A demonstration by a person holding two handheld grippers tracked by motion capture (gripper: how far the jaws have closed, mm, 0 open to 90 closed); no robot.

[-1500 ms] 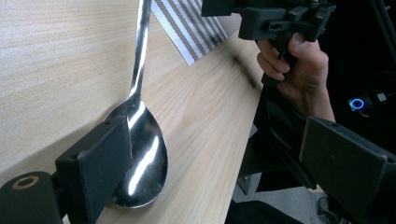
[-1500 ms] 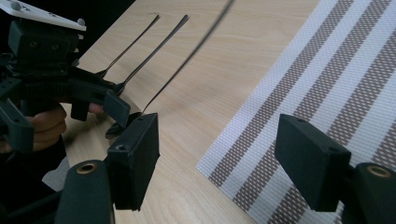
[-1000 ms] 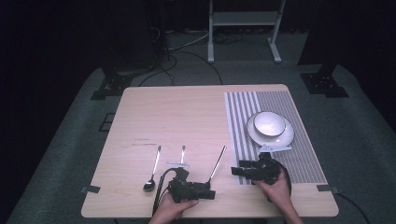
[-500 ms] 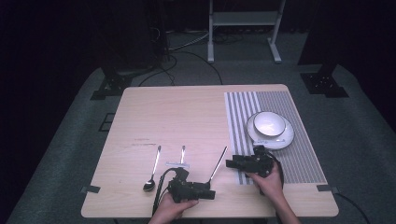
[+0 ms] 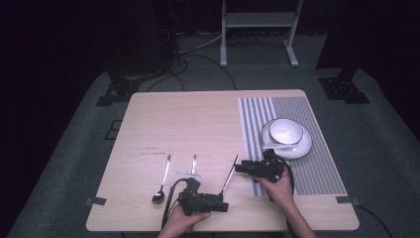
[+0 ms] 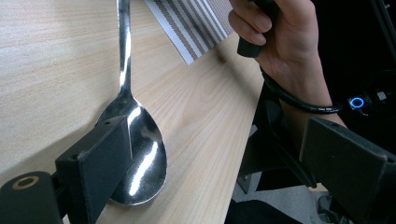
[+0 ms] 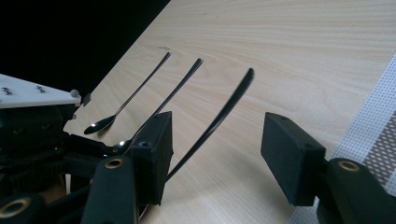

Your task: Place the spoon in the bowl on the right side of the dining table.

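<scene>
A: While the left gripper [image 5: 222, 204] rests at the near edge of the pale wooden table [image 5: 198, 124], its black jaws stand apart around the bowl of the long-handled polished steel spoon [image 5: 230, 172]; one pad lies against the bowl's left side, the other is well off to the right, so nothing is clamped.

B: And the right gripper [image 5: 239, 168]?

A: It hovers over the spoon's handle near the far tip. Its jaws have just been closing, with the handle [image 7: 219, 116] rising between them, but the pads do not press on it yet. Judged from this, the pick-up is at an early stage: approach done, grasp and lift still to come.

B: Placement of the spoon?

A: On bare wood, just left of the grey-and-white striped placemat [image 5: 317, 168], right of two more steel utensils: a slim one [image 5: 193, 163] and a smaller teaspoon [image 5: 162, 179] furthest left. A white bowl on a white saucer [image 5: 286, 138] sits on the mat, apart from the spoon.

B: Appearance?

A: Mirror-bright oval bowl [image 6: 142, 158], narrow neck, thin dark-looking handle widening at the tip. It lies flat, bowl toward the near edge. Slick metal; a slip looks likely under a light grip.
</scene>
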